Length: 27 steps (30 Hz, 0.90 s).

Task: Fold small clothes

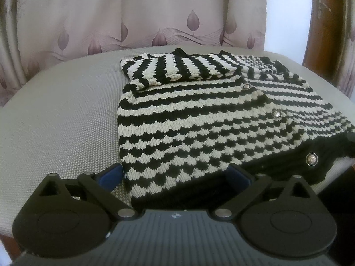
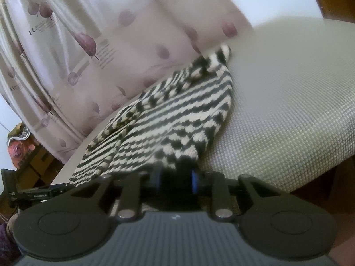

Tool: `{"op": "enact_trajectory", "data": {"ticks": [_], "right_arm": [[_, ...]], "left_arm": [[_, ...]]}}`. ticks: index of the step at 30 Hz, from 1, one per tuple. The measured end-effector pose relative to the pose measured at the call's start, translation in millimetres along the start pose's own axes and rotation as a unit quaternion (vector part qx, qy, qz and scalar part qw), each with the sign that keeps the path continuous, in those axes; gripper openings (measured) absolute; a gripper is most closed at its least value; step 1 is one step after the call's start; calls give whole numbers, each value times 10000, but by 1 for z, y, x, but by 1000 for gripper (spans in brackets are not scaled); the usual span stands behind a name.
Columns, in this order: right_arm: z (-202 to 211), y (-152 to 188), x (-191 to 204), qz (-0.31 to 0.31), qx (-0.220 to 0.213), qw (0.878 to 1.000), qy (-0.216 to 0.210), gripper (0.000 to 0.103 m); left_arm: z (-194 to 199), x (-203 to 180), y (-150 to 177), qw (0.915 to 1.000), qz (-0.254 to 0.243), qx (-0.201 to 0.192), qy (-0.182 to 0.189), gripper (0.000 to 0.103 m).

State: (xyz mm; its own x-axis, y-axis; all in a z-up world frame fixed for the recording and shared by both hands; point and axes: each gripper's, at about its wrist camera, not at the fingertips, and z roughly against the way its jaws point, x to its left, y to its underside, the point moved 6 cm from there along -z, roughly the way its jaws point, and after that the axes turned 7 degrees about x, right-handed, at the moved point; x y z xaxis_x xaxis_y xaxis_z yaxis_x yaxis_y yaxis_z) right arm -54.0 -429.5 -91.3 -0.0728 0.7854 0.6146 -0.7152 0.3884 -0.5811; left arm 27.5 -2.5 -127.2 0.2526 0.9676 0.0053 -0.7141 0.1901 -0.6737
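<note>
A black-and-white striped knit cardigan (image 1: 199,122) with silver buttons lies on a grey woven table (image 1: 55,115), one sleeve folded across its top. My left gripper (image 1: 177,177) is open, its blue-padded fingers (image 1: 111,175) spread either side of the near black hem, which lies between them. In the right wrist view the cardigan (image 2: 177,115) is lifted at its near corner. My right gripper (image 2: 175,181) is shut on that black hem corner, and the view is blurred by motion.
A pale curtain with purple leaf print (image 1: 133,22) hangs right behind the table. A brown wooden frame (image 1: 321,33) stands at the right. The table's near edge (image 2: 310,177) drops off at the right. Another gripper (image 2: 33,195) shows at the far left.
</note>
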Motion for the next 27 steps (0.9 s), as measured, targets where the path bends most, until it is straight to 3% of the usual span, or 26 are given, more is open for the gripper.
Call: {"op": "enact_trajectory", "data": {"ticks": [27], "right_arm": [[2,1,-6,-257,-42,9995,-152,24]], "left_arm": [[2,-7,-1,9984,-453,-99,-319,102]]}}
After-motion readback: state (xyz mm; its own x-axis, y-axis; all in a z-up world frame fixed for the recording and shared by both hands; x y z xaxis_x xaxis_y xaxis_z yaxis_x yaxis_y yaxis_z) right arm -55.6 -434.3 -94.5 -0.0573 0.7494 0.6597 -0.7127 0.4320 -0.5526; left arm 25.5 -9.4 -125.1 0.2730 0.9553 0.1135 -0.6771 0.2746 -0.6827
